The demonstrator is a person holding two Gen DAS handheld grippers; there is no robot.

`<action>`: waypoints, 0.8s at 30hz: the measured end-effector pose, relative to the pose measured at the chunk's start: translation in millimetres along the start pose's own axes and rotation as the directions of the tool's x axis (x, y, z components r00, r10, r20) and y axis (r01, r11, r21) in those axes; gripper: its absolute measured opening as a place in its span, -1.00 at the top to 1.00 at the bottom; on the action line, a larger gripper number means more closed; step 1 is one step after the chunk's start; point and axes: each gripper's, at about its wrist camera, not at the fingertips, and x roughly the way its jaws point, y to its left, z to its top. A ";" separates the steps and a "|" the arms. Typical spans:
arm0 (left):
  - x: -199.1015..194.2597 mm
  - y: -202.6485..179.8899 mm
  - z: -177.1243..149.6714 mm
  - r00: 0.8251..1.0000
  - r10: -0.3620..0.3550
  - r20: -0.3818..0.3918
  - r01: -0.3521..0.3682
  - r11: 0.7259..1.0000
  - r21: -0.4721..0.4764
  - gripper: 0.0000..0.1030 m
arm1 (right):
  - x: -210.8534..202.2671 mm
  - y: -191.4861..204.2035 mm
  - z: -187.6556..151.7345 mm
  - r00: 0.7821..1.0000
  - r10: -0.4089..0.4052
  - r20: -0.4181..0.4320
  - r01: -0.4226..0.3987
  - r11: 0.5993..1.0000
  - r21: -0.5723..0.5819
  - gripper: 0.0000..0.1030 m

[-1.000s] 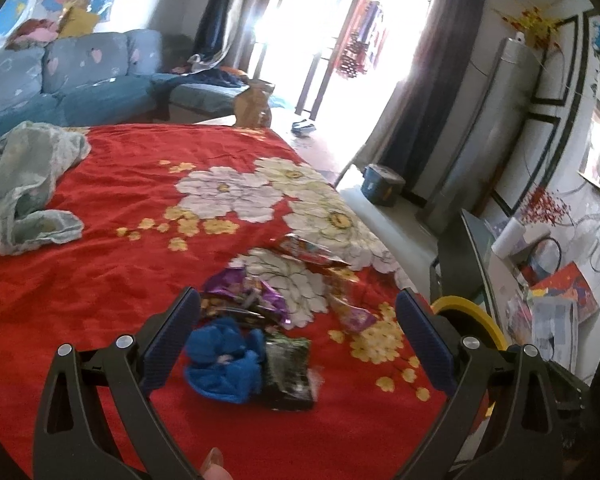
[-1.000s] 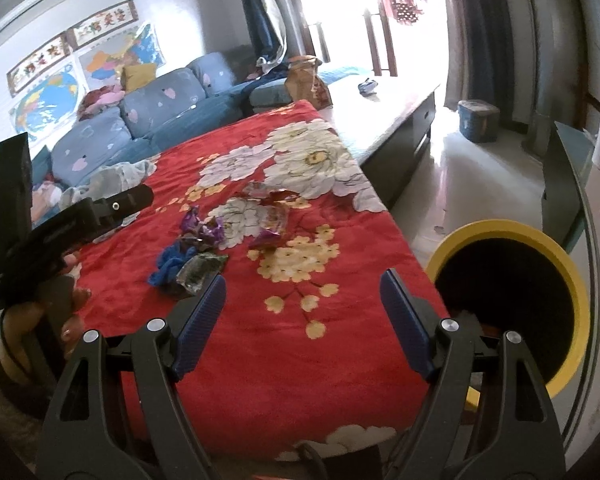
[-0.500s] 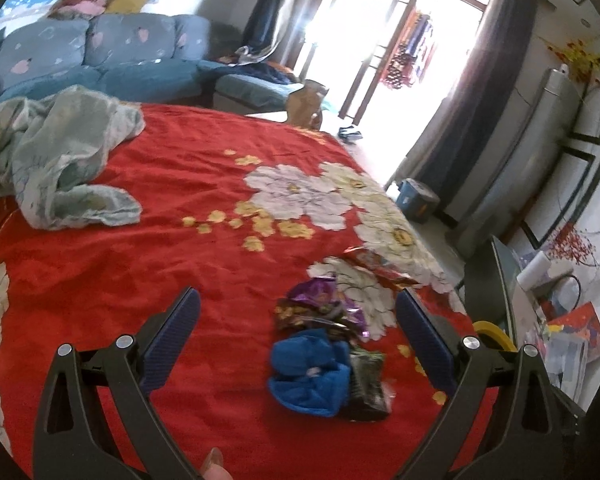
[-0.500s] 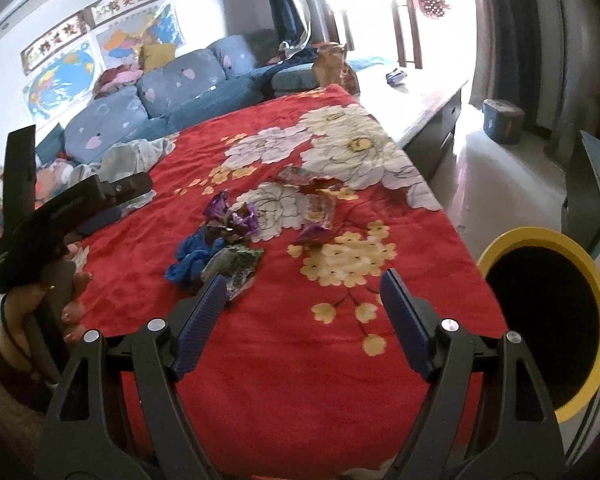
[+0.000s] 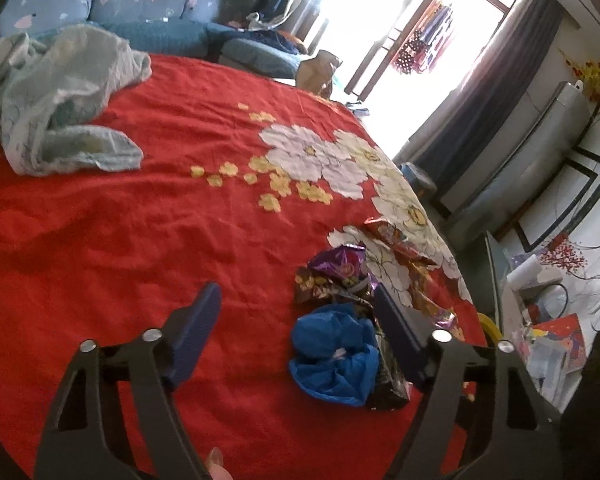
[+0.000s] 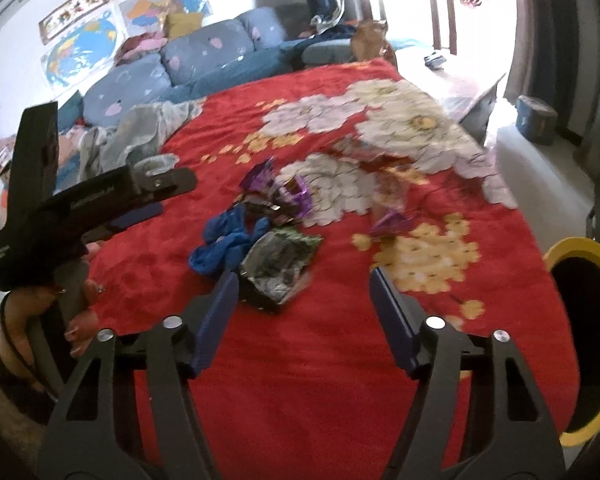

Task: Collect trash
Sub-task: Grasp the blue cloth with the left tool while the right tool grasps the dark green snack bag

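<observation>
Clutter rings the red flowered cloth (image 5: 148, 248) that covers the surface: a grey-green garment (image 5: 60, 96) bunched at its far left, a blue sofa (image 6: 188, 64) beyond the far edge, a brown paper bag (image 6: 370, 42) at the far corner, maps (image 6: 84, 46) on the wall, and a yellow-rimmed bin (image 6: 580, 344) off the near right edge. Nothing lies between either tool and the trash. The left gripper (image 5: 296, 332) has its fingers (image 5: 202, 322) spread and closing, with bare cloth and the left part of a crumpled blue bag (image 5: 334, 354) between them; the pads press on nothing. In the right view a hand (image 6: 40, 312) grips that tool's handle at the left edge. The right gripper (image 6: 302, 316) also has its fingers (image 6: 216, 316) apart and closing, over bare cloth just near of a dark foil wrapper (image 6: 278, 266), whose near corner sits beside the left fingertip; whether they touch is unclear. The trash sits in a loose heap toward the cloth's right side: the blue bag, the dark wrapper beside it, purple wrappers (image 6: 288, 192) just beyond, and a reddish wrapper (image 5: 396, 240) farther off on the white flowers.
</observation>
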 end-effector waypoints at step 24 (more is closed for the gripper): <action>43.2 -4.0 -24.6 0.984 -0.099 -0.148 0.099 0.995 -0.005 0.32 | 37.4 -0.9 -15.8 0.990 0.088 -0.107 -0.084 0.996 0.038 0.62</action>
